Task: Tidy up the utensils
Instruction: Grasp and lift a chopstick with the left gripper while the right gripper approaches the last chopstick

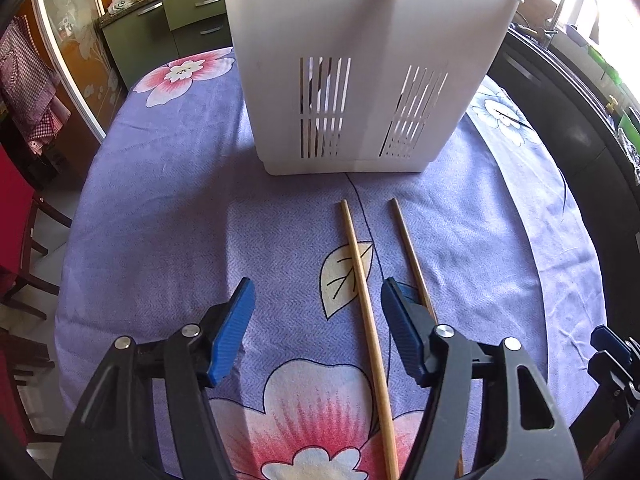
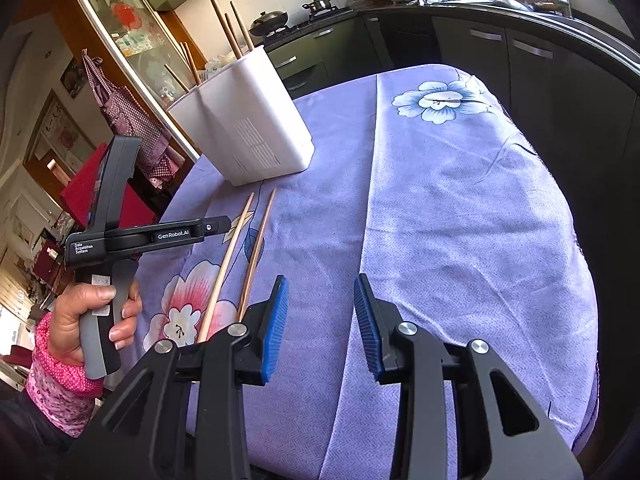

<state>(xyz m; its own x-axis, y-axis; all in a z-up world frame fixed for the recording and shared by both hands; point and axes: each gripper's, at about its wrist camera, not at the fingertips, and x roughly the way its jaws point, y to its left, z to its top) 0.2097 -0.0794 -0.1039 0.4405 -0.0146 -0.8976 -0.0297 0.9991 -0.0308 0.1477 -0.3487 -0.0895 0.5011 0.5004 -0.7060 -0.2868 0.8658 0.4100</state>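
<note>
Two wooden chopsticks lie side by side on the purple flowered tablecloth: a lighter one (image 1: pixel 366 308) (image 2: pixel 226 268) and a darker one (image 1: pixel 412 258) (image 2: pixel 256 252). A white slotted utensil holder (image 1: pixel 360 72) (image 2: pixel 244 124) stands just beyond their far tips, with several chopsticks (image 2: pixel 232 30) standing in it. My left gripper (image 1: pixel 318 296) is open and hovers low over the lighter chopstick, which lies between its blue pads. My right gripper (image 2: pixel 320 312) is open and empty, to the right of the chopsticks.
The round table (image 2: pixel 460 200) is covered with the flowered cloth. Dark kitchen cabinets (image 2: pixel 520 64) and a sink counter (image 1: pixel 580 52) run behind and right. A red chair (image 1: pixel 16 216) stands at the left. The person's hand (image 2: pixel 92 320) holds the left gripper's handle.
</note>
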